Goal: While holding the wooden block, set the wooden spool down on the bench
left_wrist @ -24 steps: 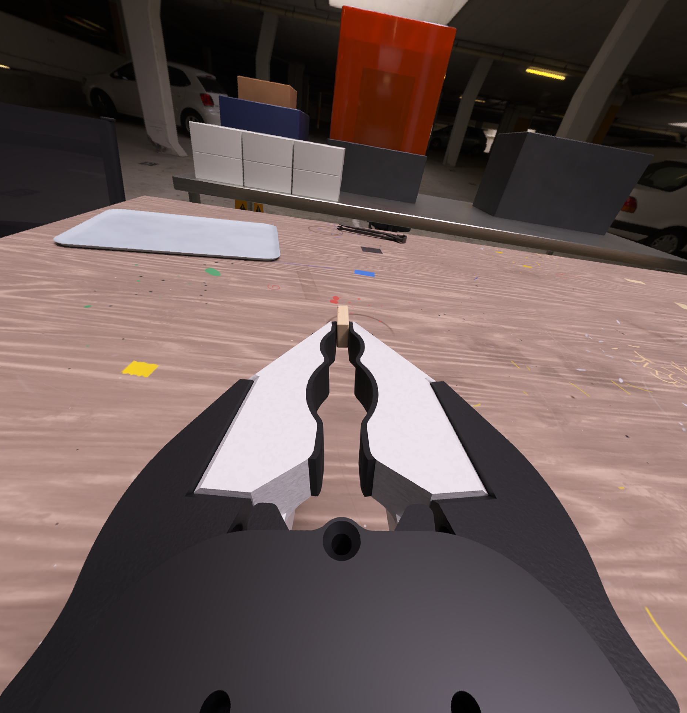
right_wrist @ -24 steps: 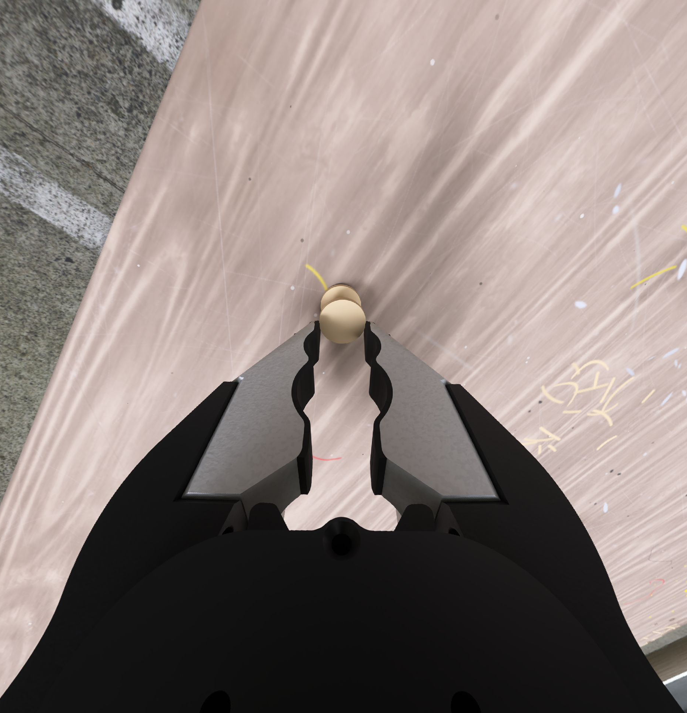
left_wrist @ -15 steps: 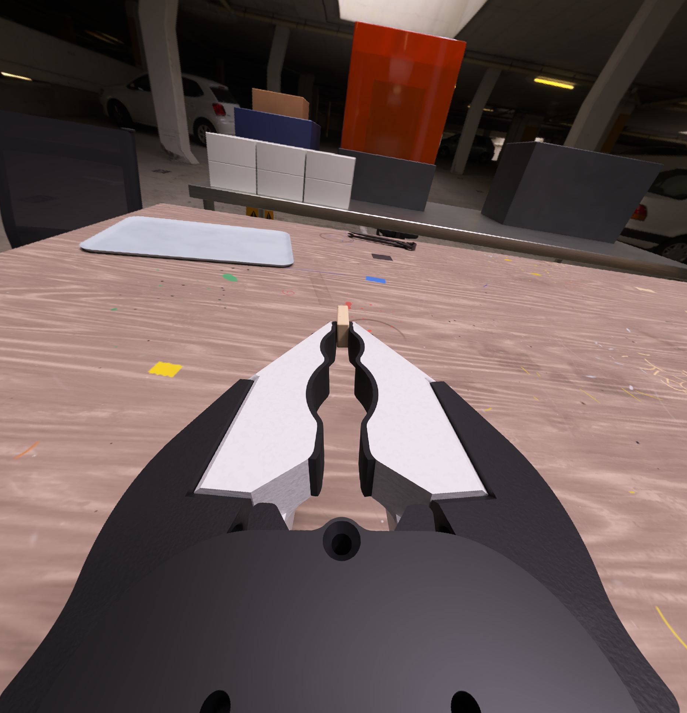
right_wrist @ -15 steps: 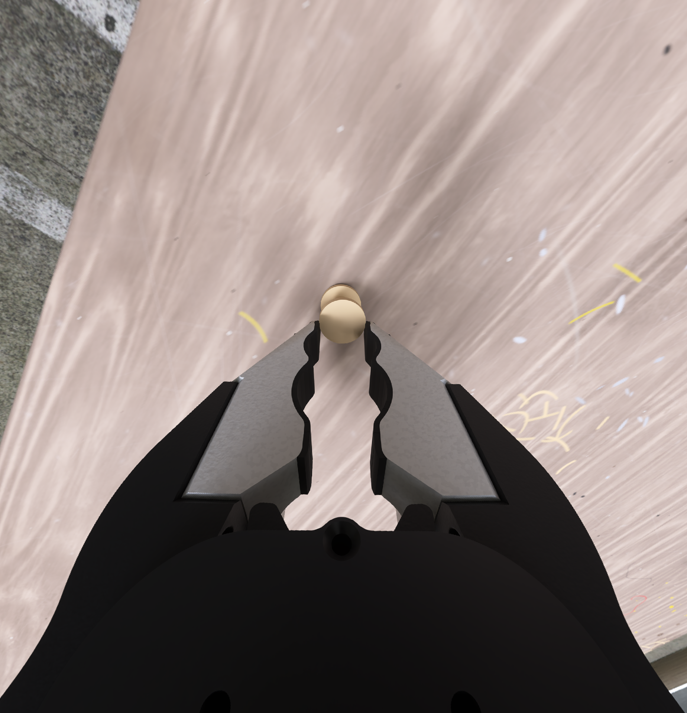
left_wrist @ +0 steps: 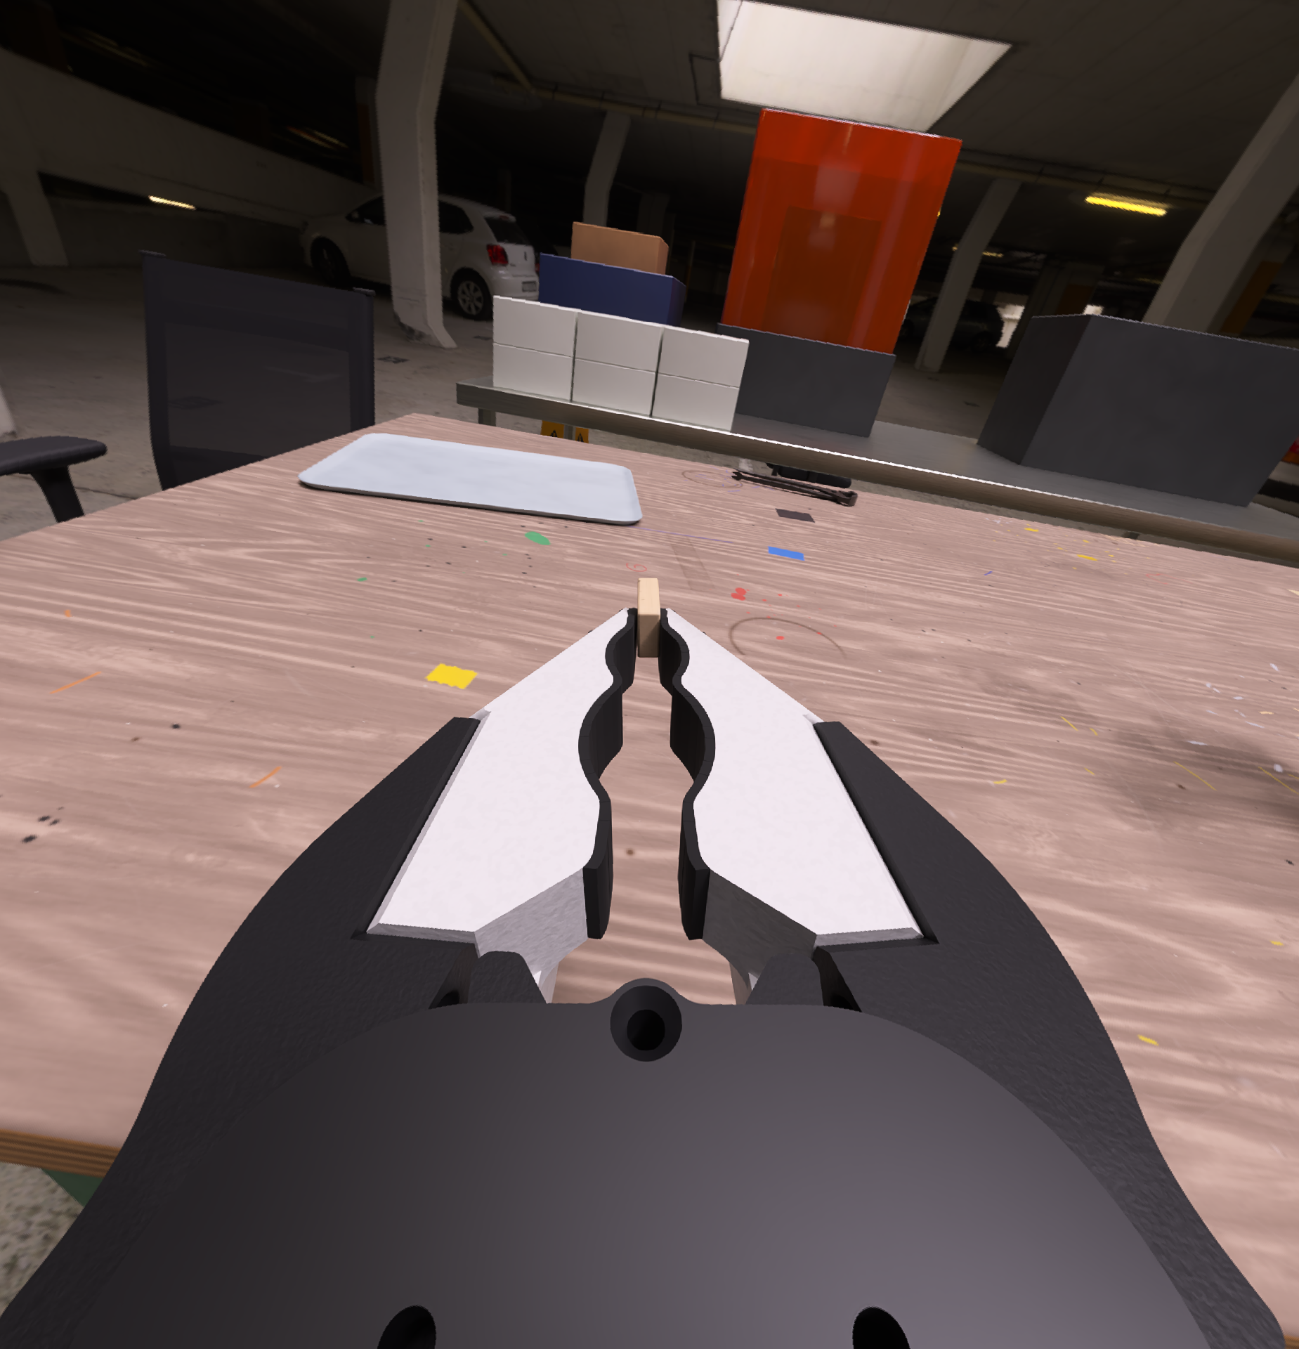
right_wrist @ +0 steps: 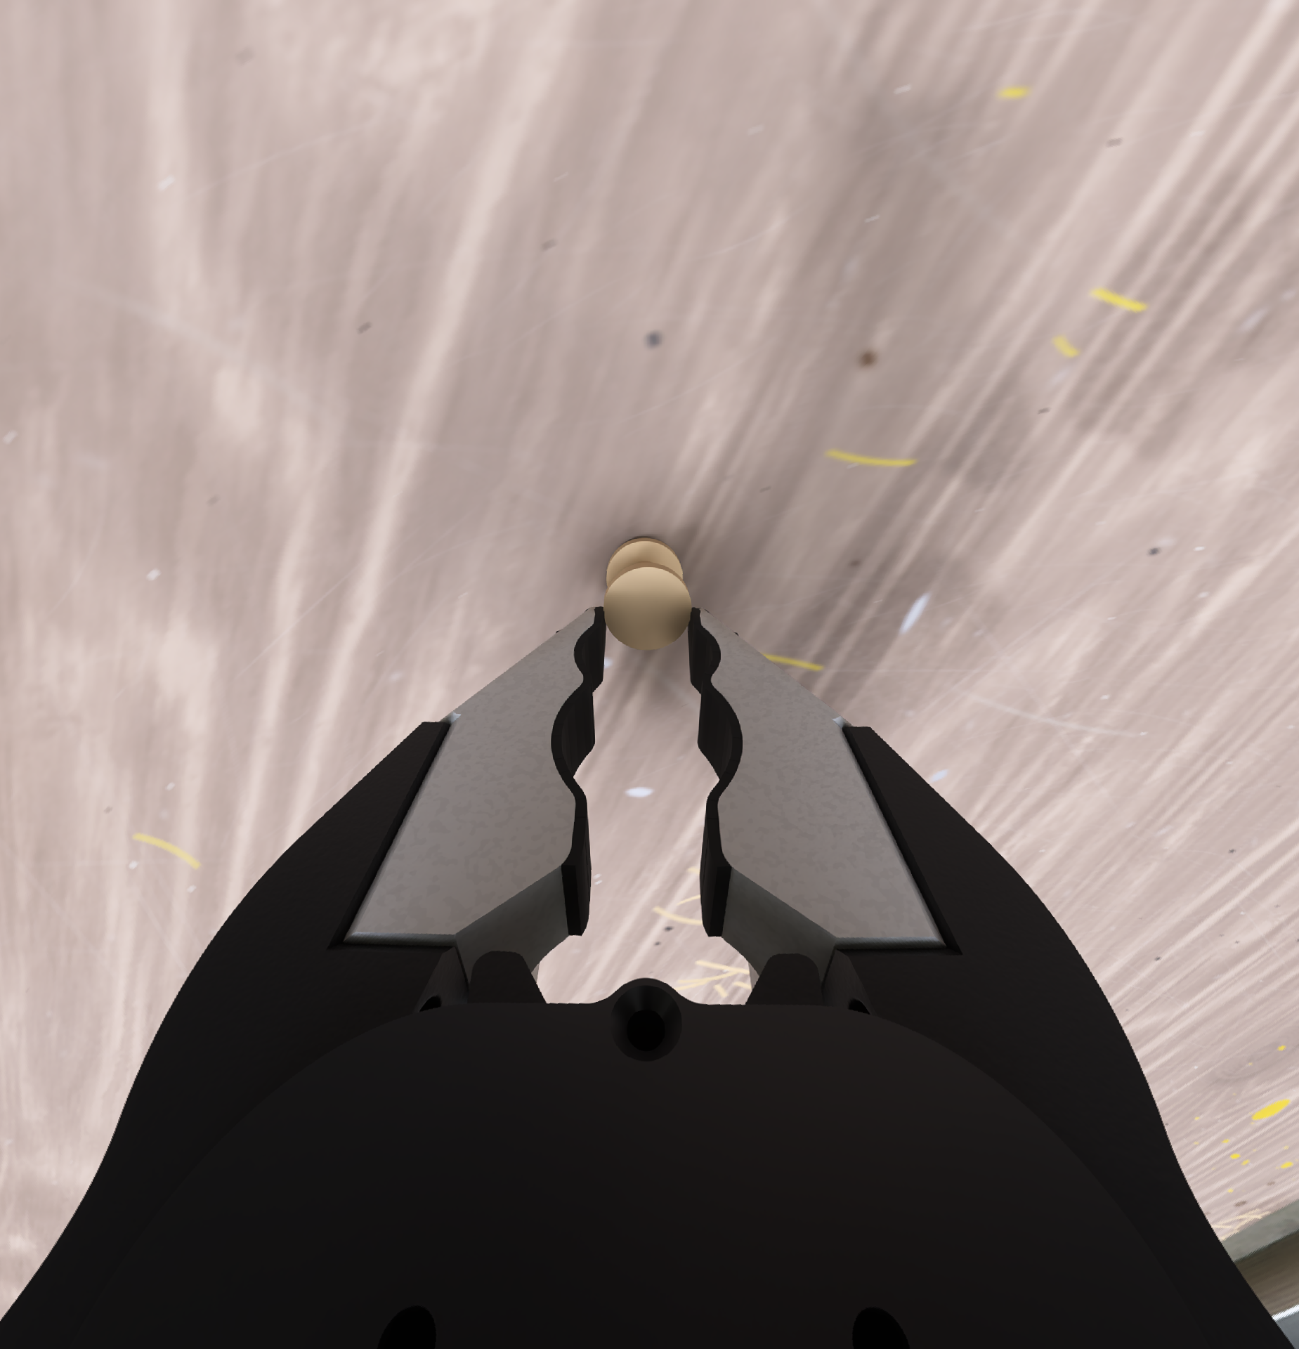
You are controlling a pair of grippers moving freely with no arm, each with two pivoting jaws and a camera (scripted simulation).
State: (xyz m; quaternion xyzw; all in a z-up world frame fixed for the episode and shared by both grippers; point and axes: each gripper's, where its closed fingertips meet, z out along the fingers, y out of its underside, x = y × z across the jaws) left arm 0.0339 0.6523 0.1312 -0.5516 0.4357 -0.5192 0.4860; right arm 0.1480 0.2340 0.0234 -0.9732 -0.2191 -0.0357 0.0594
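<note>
While the wooden block (left_wrist: 648, 617) is pinched upright at the tips of the left hand-held gripper (left_wrist: 647, 633), mid-frame above the bench (left_wrist: 194, 730), the wooden spool (right_wrist: 646, 606) is clamped by the right hand-held gripper (right_wrist: 647, 620) at centre frame, pointed down at the boards. A dark shadow is seen beneath the spool; contact cannot be confirmed. If it is released too high, a roll is likely. If the left grip is relaxed, the block would be dropped.
</note>
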